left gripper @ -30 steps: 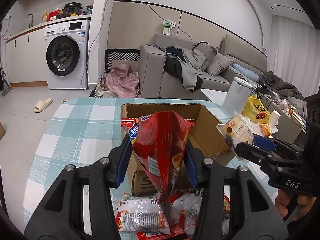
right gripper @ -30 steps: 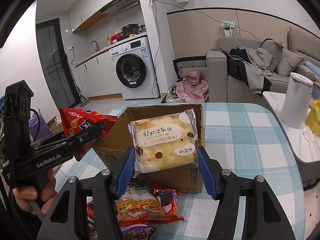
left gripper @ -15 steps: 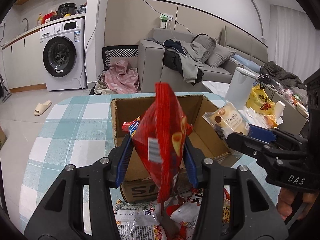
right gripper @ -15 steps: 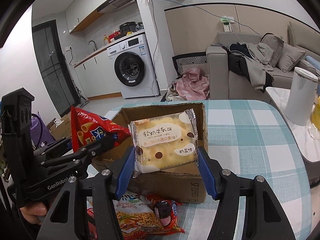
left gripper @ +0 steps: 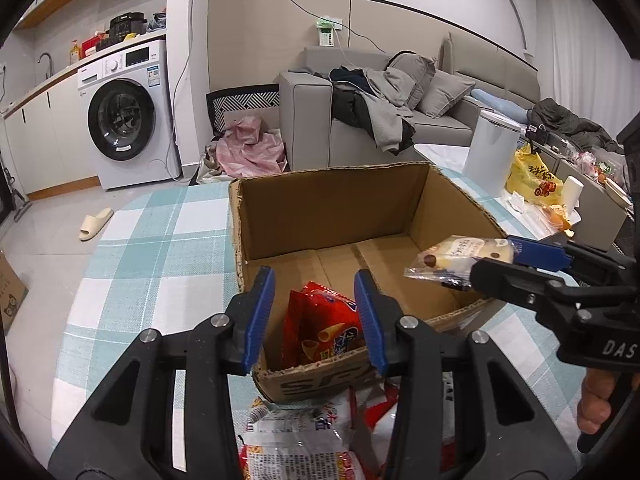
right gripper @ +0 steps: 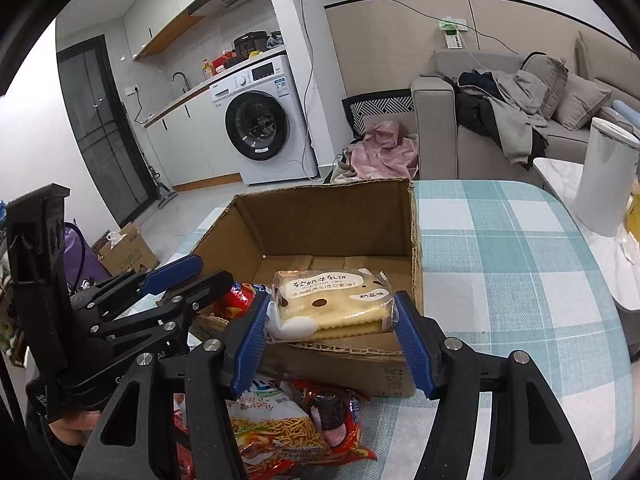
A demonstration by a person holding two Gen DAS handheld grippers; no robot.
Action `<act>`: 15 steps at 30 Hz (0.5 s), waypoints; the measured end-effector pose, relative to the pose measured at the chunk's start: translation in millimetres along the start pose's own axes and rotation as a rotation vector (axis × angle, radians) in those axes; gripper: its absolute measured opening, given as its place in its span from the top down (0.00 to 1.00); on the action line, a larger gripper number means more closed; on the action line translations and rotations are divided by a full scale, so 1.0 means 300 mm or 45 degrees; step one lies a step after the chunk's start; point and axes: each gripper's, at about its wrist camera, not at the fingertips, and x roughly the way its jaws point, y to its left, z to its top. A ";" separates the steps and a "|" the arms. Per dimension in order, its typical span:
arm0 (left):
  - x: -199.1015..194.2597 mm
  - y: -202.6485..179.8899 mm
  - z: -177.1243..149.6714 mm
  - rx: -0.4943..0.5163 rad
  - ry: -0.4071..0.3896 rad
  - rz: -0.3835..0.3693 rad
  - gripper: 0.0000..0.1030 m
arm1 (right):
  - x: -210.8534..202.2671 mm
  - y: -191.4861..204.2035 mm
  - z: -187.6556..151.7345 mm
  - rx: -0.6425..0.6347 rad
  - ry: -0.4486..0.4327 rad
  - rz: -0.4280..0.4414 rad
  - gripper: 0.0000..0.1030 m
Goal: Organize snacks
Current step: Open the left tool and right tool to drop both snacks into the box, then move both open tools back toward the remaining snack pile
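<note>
left claw (left gripper: 314,312) hung empty, closing, over red chip bag (left gripper: 320,330) lying in box (left gripper: 332,200). right claw (right gripper: 332,334) gripped cracker pack (right gripper: 330,304) over box rim, likely for dropping in.

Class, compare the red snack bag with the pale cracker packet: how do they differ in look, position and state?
The red snack bag lies down inside the cardboard box, while the cracker packet is held up over the box's rim. The red snack bag rests loose, and the cracker packet is clamped in the right claw. The bag is bright red and crumpled, whereas the packet is pale yellow, flat and squarish. Both are sealed snack packs.
</note>
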 end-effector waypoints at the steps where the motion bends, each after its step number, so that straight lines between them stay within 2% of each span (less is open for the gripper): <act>1: 0.000 0.003 0.001 0.000 0.000 0.003 0.62 | -0.003 0.004 -0.001 0.002 0.005 -0.001 0.40; 7: -0.014 0.010 0.008 -0.031 0.018 -0.020 0.62 | -0.005 0.004 0.002 0.036 0.009 0.025 0.38; 11: -0.048 0.006 0.005 -0.031 0.020 -0.068 0.59 | -0.026 0.004 0.005 0.020 -0.027 0.027 0.31; 12: -0.062 0.001 0.006 -0.022 0.018 -0.067 0.54 | -0.036 0.006 0.004 0.013 -0.037 0.032 0.29; 13: -0.074 -0.005 0.005 -0.018 0.013 -0.066 0.48 | -0.050 0.009 0.004 0.008 -0.050 0.039 0.23; 14: -0.089 -0.008 0.005 -0.015 0.005 -0.066 0.35 | -0.069 0.015 0.000 0.004 -0.064 0.042 0.16; 15: -0.109 -0.012 0.004 -0.013 -0.009 -0.063 0.23 | -0.085 0.016 -0.002 0.000 -0.080 0.041 0.14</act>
